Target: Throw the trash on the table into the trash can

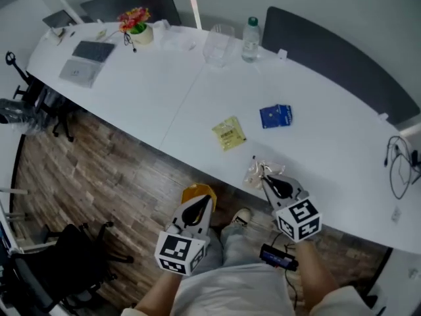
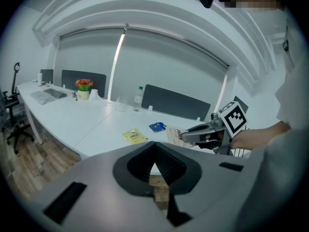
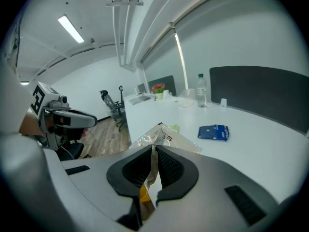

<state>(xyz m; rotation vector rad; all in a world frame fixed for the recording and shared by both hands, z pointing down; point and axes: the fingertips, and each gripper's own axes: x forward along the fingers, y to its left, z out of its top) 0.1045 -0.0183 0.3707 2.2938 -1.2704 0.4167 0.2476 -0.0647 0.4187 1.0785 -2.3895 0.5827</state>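
Observation:
My right gripper [image 1: 264,176] is shut on a clear crinkled wrapper [image 1: 255,173] and holds it just above the near edge of the white table [image 1: 145,91]. In the right gripper view the wrapper [image 3: 166,137] sticks out past the pinching jaws. A yellow packet [image 1: 229,134] and a blue packet [image 1: 275,116] lie flat on the table beyond it. My left gripper [image 1: 202,201] is off the table over the wooden floor, shut with nothing in it. Its tips [image 2: 154,146] meet in the left gripper view. A yellow object [image 1: 197,192] sits on the floor under it.
At the table's far side stand a water bottle [image 1: 250,39], a clear cup [image 1: 218,45], a flower pot [image 1: 137,26] and a laptop [image 1: 87,59]. Cables [image 1: 398,163] lie at the right end. Dark office chairs [image 1: 72,255] stand on the floor at left.

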